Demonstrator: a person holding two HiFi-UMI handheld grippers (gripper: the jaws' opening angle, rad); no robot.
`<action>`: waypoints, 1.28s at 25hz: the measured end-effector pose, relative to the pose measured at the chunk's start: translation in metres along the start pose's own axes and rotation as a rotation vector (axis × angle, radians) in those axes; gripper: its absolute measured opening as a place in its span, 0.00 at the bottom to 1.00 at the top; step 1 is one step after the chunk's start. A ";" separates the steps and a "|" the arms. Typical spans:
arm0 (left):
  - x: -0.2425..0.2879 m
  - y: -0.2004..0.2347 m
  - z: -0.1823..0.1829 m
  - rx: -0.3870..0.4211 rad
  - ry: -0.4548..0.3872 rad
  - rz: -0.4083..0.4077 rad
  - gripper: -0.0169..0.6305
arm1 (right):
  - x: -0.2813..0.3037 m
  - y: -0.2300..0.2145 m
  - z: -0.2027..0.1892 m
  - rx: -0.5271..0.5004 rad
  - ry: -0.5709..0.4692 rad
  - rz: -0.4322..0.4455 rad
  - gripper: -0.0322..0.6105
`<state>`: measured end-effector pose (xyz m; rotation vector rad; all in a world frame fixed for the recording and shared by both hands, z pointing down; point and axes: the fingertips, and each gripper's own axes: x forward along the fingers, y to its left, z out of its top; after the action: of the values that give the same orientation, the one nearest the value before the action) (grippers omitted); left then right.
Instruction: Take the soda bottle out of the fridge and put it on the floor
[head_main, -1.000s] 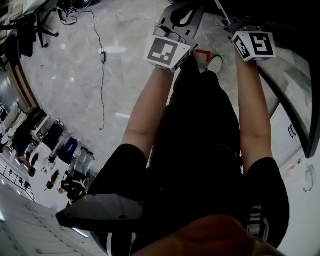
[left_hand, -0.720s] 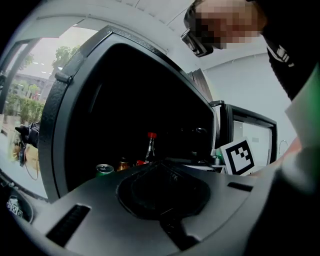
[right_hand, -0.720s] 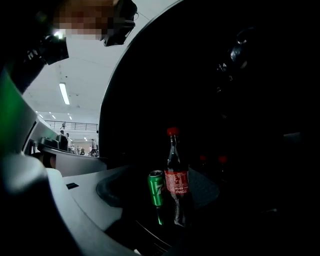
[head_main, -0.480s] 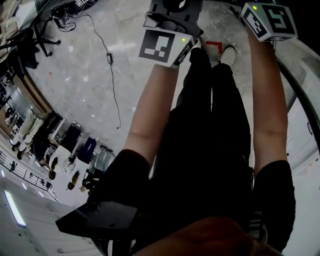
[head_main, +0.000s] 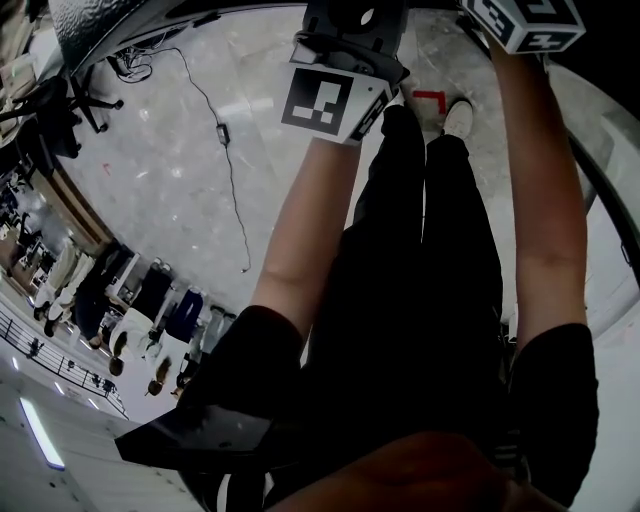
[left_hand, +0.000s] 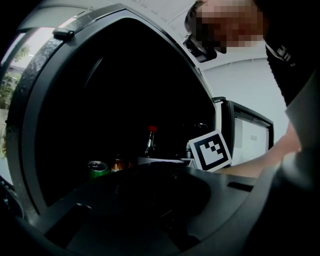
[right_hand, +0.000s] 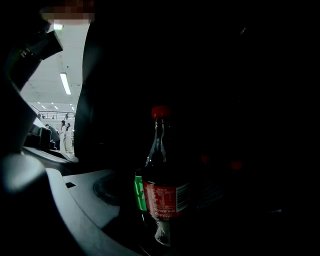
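Fridge (left_hand: 30, 120) door open, interior dark. Count inside: 1 soda bottle (right_hand: 162, 190) with red cap and red label, upright on the shelf; 2 cans to its left in the left gripper view, a green can (left_hand: 98, 168) and a darker can (left_hand: 118, 164). Grippers: 2. Right gripper (head_main: 522, 22): jaws spread wide, just been opening; bottle stands straight ahead of them, nothing gripped. Left gripper (head_main: 338, 75): its own view too dark at the jaws, spread not readable
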<state>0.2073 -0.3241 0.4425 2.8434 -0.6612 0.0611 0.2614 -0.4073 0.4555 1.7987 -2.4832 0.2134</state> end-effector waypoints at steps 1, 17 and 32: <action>0.002 0.000 0.001 -0.002 -0.002 -0.004 0.02 | 0.003 -0.001 0.000 -0.005 0.001 -0.001 0.57; 0.000 0.011 -0.005 0.001 -0.008 0.032 0.02 | 0.001 0.002 -0.008 -0.051 0.007 0.040 0.54; -0.062 -0.012 -0.013 -0.006 0.017 0.217 0.02 | -0.049 0.076 0.011 -0.098 -0.046 0.301 0.54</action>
<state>0.1568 -0.2843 0.4475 2.7501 -0.9620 0.1178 0.2052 -0.3398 0.4329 1.4036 -2.7354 0.0640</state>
